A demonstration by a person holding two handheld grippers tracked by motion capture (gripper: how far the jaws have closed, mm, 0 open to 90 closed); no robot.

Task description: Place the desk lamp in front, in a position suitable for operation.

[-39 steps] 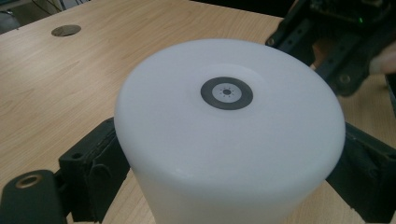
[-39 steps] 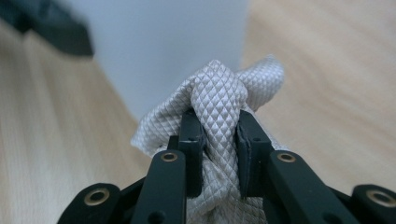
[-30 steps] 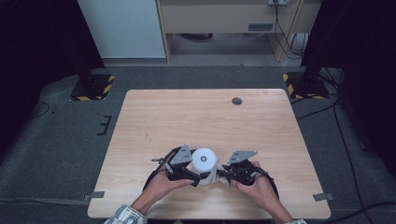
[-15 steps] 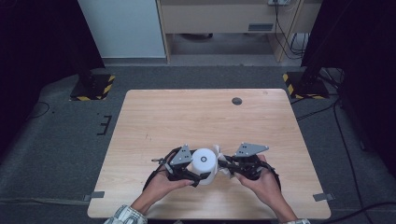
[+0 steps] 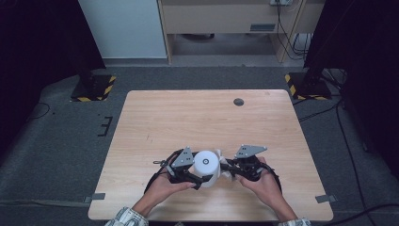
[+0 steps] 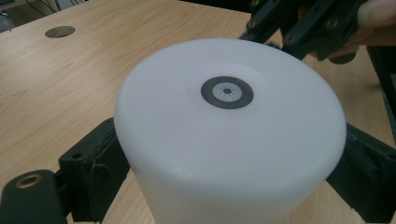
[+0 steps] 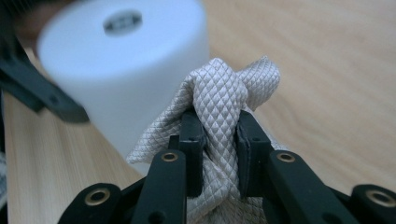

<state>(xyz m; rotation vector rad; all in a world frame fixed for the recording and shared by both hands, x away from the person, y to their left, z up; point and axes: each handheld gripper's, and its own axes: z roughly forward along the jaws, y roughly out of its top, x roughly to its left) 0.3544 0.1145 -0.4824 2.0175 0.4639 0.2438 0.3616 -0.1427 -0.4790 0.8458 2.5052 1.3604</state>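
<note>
White cylinder [image 5: 206,164] stands upright near the table [image 5: 197,117] edge at 6 o'clock | left gripper [image 5: 188,169] fingers clamped on its sides | right gripper [image 7: 219,154] at 3 o'clock, fingers pinching a beige quilted cloth [image 7: 224,98] touching the cylinder

Roll [image 5: 207,165] upright on table [image 5: 188,117], near edge; cloth [image 5: 225,162] touching roll's right.

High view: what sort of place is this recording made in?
Probably a lab or workshop set up for recording: a bare wooden table on grey carpet, black stands with yellow-black hazard striping at both far corners, and loose cables by a cabinet behind.
</note>
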